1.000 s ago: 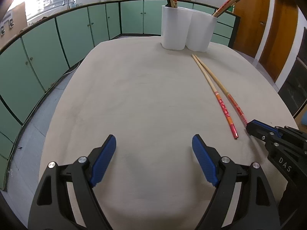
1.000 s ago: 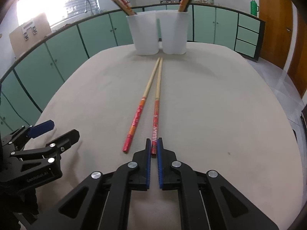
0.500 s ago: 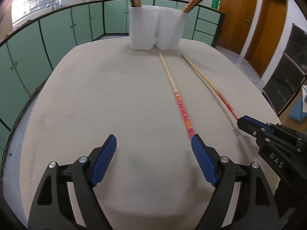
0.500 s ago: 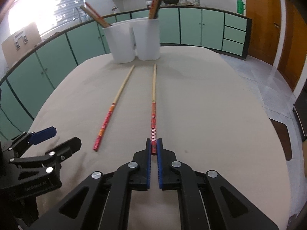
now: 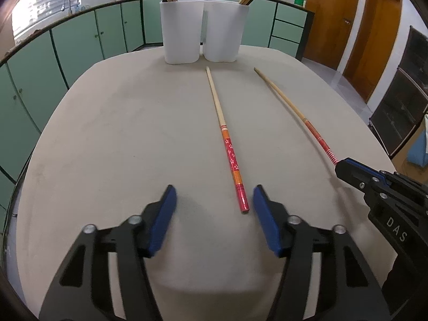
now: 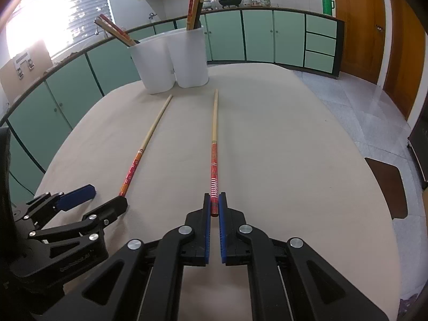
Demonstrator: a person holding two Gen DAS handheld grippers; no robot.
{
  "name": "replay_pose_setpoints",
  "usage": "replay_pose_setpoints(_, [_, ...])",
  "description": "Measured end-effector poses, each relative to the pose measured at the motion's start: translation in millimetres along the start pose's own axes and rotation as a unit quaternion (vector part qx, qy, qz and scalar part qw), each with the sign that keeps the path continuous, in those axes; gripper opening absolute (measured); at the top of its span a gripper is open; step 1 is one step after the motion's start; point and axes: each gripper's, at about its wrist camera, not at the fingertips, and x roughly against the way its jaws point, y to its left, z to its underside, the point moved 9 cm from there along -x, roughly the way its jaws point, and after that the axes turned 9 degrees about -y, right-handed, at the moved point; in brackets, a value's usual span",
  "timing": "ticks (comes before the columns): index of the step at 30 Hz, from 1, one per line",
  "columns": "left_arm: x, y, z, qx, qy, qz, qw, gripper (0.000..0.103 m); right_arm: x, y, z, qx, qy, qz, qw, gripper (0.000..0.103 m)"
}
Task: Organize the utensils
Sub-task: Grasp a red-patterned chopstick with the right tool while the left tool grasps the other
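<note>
Two long chopsticks with red patterned handles are on the beige table. My right gripper [image 6: 214,206] is shut on the handle end of the right chopstick [image 6: 214,139], which points at the holders; it also shows in the left wrist view [image 5: 294,112]. My left gripper [image 5: 212,200] is open, and the red end of the other chopstick [image 5: 227,149] lies flat between its fingers, close to the right finger [image 5: 263,208]. That chopstick also shows in the right wrist view [image 6: 144,147]. Two white holders [image 5: 200,29] with several chopsticks stand at the table's far edge.
The beige table [image 5: 120,133] has a rounded edge. Green cabinets [image 5: 80,40] run along the back and left. Wooden doors [image 5: 374,32] stand at the right. My left gripper also shows in the right wrist view [image 6: 93,198].
The right gripper has pulled its chopstick to the right, apart from the other one. The left gripper has moved right and forward, so the loose chopstick's end now lies between its fingers.
</note>
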Motion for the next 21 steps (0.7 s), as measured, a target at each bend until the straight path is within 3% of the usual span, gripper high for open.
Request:
replay_pose_setpoints(2, [0.9, 0.1, 0.2, -0.001, -0.001, -0.004, 1.0000, 0.046, 0.2, 1.2, 0.1, 0.001, -0.001, 0.000, 1.000, 0.006])
replay_pose_setpoints(9, [3.7, -3.6, -0.2, -0.006, -0.005, -0.007, 0.9999, 0.010, 1.3, 2.9, 1.6, 0.007, -0.002, 0.001, 1.000, 0.006])
replay_pose_setpoints(11, [3.1, -4.8, -0.5, -0.009, -0.006, -0.006, 0.9999, 0.005, 1.5, 3.2, 1.4, 0.009, -0.003, 0.003, 1.000, 0.006])
replay_pose_setpoints(21, [4.7, -3.7, -1.1, -0.003, -0.010, -0.004, 0.9999, 0.005, 2.2, 5.7, 1.4, 0.018, -0.005, 0.008, 1.000, 0.006])
